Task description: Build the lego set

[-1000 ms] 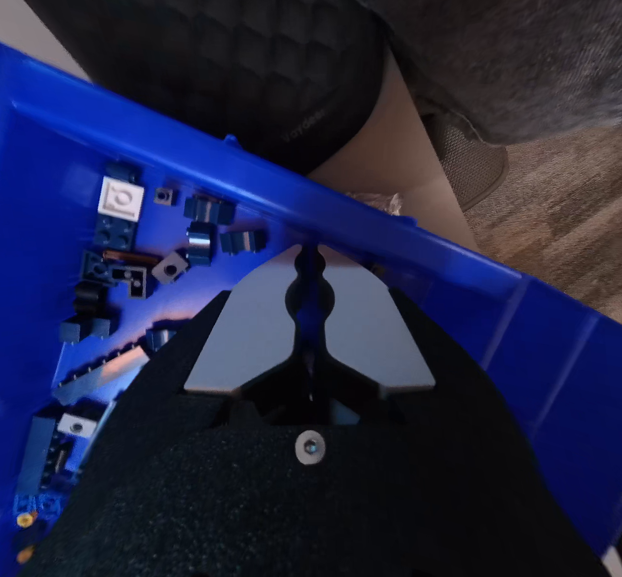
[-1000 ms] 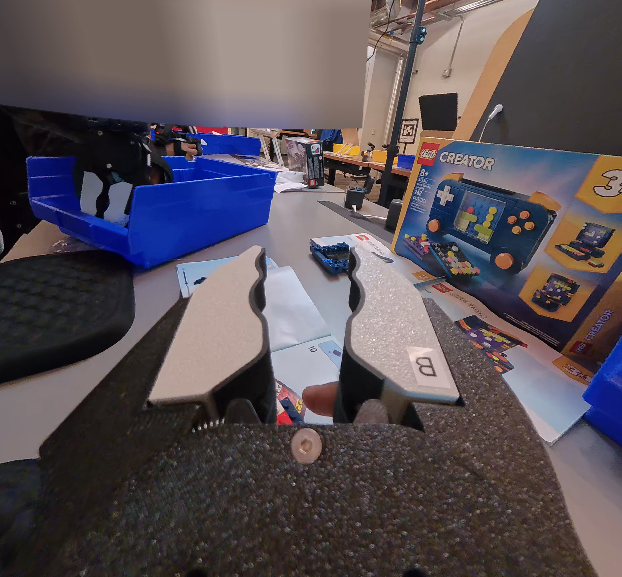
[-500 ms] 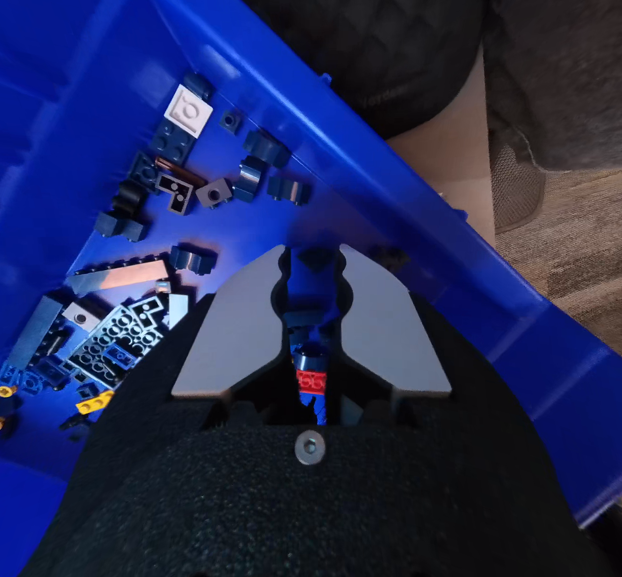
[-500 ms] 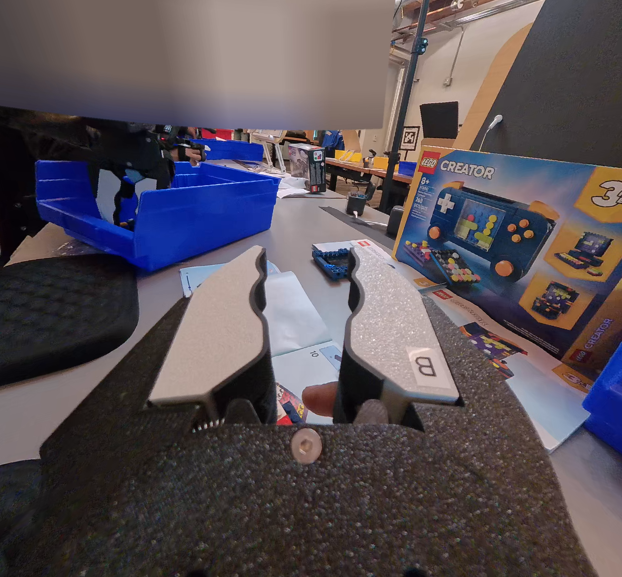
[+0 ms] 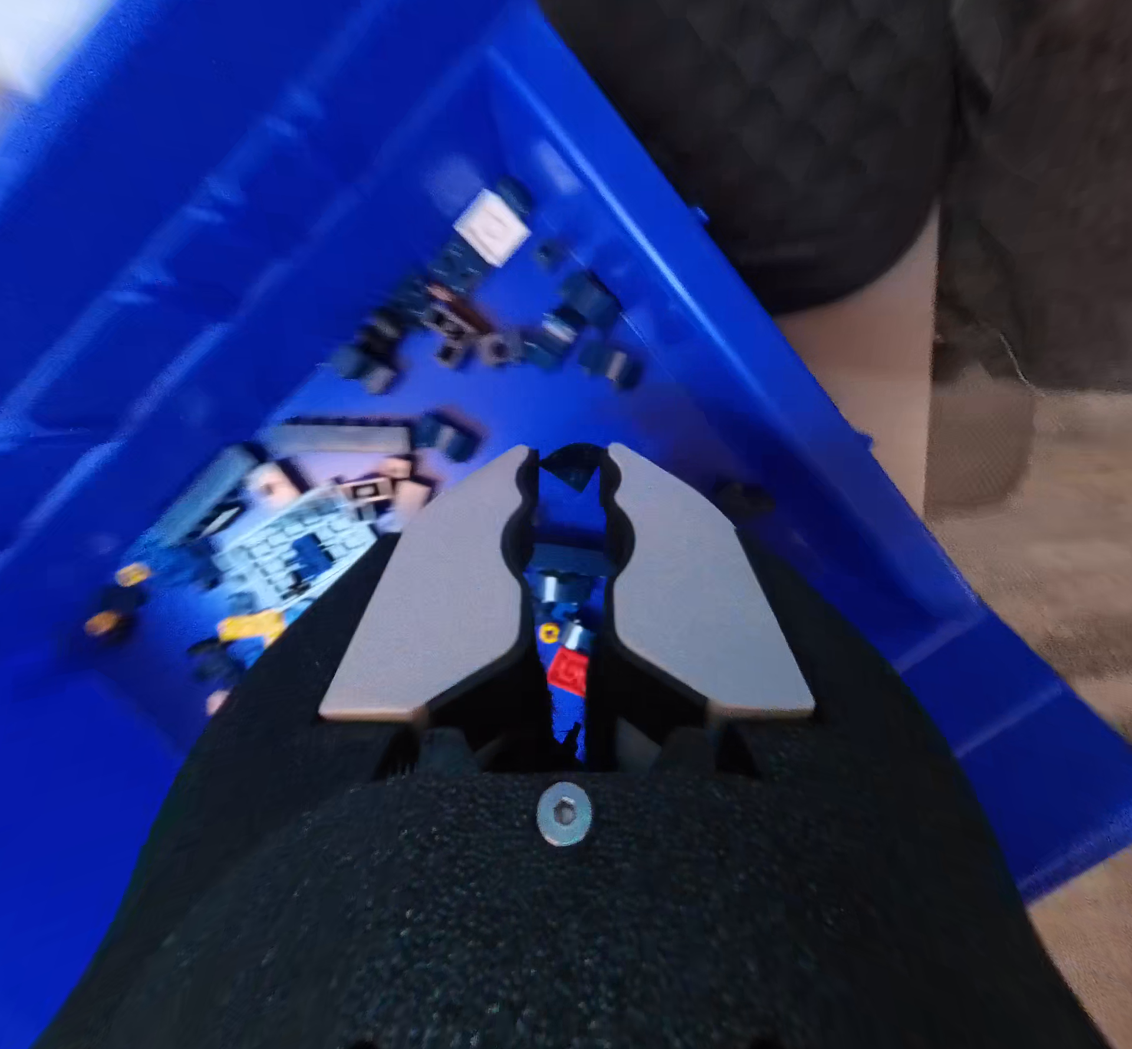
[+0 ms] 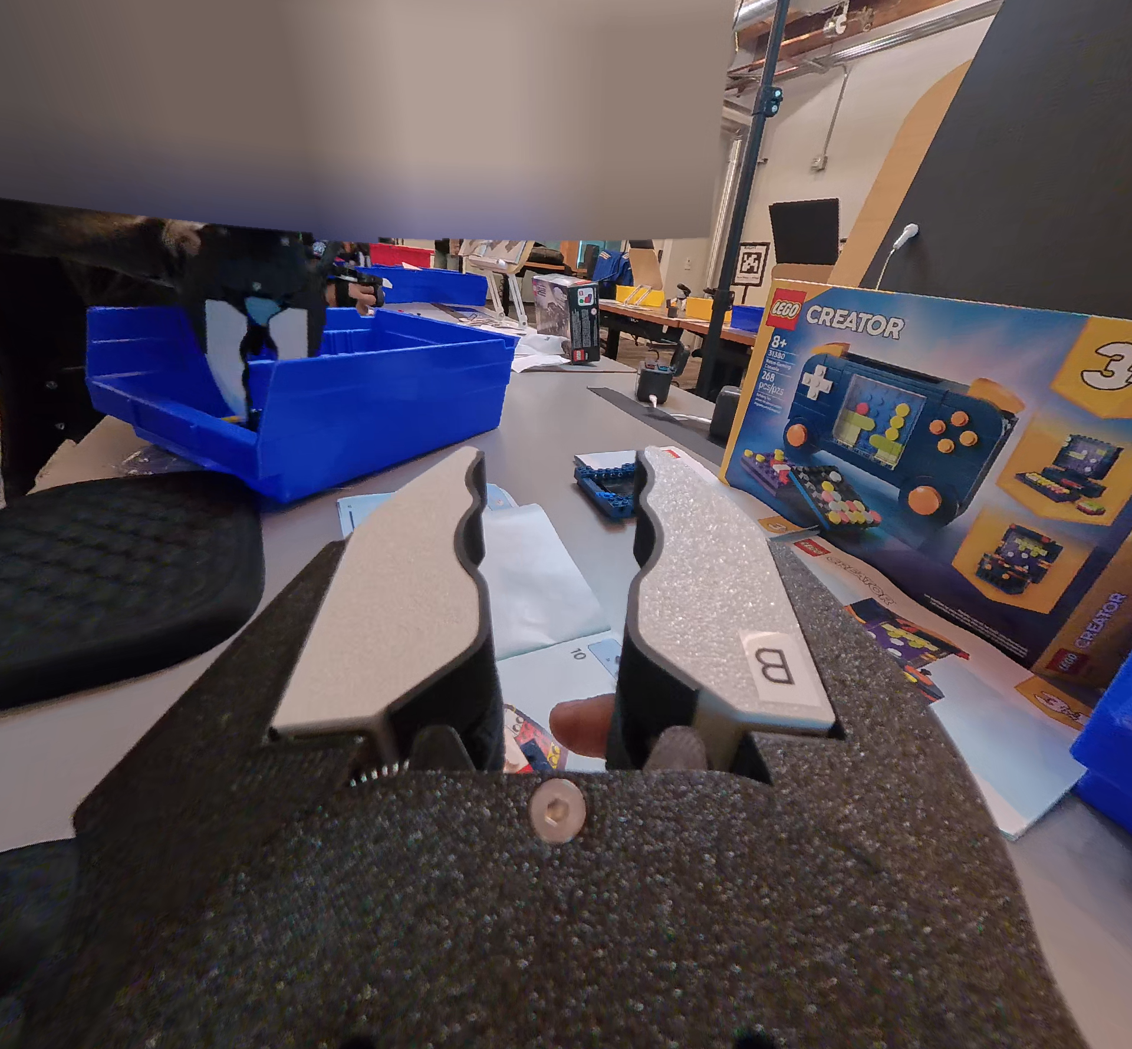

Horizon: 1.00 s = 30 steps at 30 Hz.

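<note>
grey tabletop [image 6: 551, 419] runs under everything, in a workshop room with more tables behind, a black pole [image 6: 756, 162] and a dark wall panel [image 6: 1011, 162]. a blue bin [image 6: 367, 401] stands at the left of the table, a black mat [image 6: 110, 579] before it, a printed toy box [image 6: 919, 438] upright at the right, paper booklets [image 6: 539, 585] and a small blue brick frame [image 6: 606, 487] between. the right gripper [image 6: 557, 468] hovers level over the booklets, jaws spread wide with nothing between them. the left gripper [image 5: 568, 456] points steeply down into the bin [image 5: 245, 162] over loose bricks [image 5: 465, 309], jaws narrowly parted; a dark blue brick [image 5: 569, 471] sits at the tips, but blur hides whether they pinch it
</note>
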Motion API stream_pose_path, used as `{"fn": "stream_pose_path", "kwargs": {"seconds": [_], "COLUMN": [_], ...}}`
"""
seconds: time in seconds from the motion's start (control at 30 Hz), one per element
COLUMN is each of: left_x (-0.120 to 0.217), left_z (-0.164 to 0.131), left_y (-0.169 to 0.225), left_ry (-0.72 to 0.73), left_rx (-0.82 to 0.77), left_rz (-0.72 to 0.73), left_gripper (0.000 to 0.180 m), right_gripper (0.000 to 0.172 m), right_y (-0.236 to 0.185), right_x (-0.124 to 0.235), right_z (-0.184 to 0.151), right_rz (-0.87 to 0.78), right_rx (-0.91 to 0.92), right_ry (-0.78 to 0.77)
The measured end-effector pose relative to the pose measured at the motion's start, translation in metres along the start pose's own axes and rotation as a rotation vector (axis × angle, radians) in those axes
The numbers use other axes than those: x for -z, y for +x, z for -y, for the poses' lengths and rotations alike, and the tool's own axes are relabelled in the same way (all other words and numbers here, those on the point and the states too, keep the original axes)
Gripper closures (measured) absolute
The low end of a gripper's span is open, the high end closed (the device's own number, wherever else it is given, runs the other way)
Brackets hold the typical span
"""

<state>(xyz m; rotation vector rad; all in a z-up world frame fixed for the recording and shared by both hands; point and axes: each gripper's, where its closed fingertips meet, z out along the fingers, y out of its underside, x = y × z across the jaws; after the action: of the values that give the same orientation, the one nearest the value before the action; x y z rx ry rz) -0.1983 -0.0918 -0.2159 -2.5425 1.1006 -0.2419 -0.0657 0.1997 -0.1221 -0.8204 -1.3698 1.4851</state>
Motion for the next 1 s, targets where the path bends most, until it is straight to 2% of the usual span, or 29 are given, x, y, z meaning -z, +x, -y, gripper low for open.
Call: {"fn": "stream_pose_path", "kwargs": {"seconds": [0.13,0.2,0.33,0.43,0.53,0.6,0.67,0.77,0.87,1.0], "left_x": [0.041,0.063,0.088,0.078,0.058,0.05,0.041,0.022,0.01,0.006], "left_z": [0.039,0.068,0.135,0.185,0.216,0.237,0.253,0.271,0.276,0.276], "left_y": [-0.029,-0.038,-0.03,-0.023,-0.036,-0.042,-0.047,-0.048,-0.047,-0.046], "left_ry": [0.164,0.303,0.589,0.765,0.807,0.841,0.831,0.766,0.716,0.707], "left_rx": [0.132,0.174,0.192,0.185,0.186,0.156,0.108,0.03,-0.016,-0.027], "left_rz": [0.298,0.452,0.634,0.672,0.797,0.872,0.952,0.994,0.994,0.987], "left_gripper": [0.162,0.162,0.162,0.162,0.162,0.162,0.162,0.162,0.162,0.162], "right_gripper": [0.126,0.125,0.125,0.131,0.137,0.136,0.137,0.142,0.149,0.157], "right_y": [-0.004,-0.008,-0.018,-0.035,-0.063,-0.082,-0.093,-0.098,-0.092,-0.097], "right_x": [0.0,-0.001,-0.004,-0.008,-0.018,-0.024,-0.03,-0.032,-0.028,-0.027], "right_z": [0.004,0.006,0.009,0.015,0.034,0.042,0.04,0.035,0.037,0.028], "right_rz": [0.023,0.046,0.11,0.219,0.377,0.445,0.432,0.41,0.407,0.414], "right_rx": [-0.007,-0.025,-0.076,-0.241,-0.581,-0.71,-0.734,-0.715,-0.76,-0.714], "right_ry": [0.015,0.022,0.024,0.016,0.022,0.002,-0.02,-0.032,0.013,-0.05]}}
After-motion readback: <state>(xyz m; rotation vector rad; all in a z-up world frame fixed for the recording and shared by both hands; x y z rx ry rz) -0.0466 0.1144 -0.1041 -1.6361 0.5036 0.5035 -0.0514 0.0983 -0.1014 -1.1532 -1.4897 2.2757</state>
